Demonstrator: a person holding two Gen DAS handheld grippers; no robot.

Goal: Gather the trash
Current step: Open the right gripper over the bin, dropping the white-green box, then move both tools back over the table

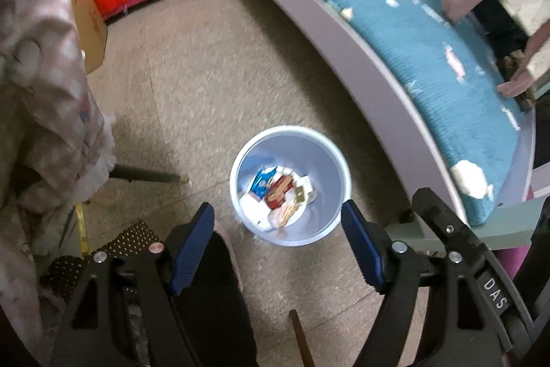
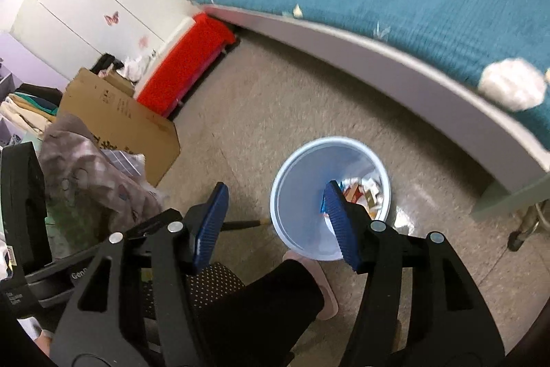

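While both grippers hang above the bin [image 1: 290, 184], the left gripper [image 1: 278, 243] and the right gripper [image 2: 275, 224] stand with jaws apart and nothing between them. Judging by this, the next piece should be sought on the bed [image 1: 395, 33] beside the bin: approach a scrap from above, close on its middle, then carry it straight over the bin's mouth before letting go. Wrappers [image 1: 278, 195], red, blue and white, lie at the bin's bottom. A crumpled tissue [image 2: 510, 88] sits on the bed edge nearest the bin.
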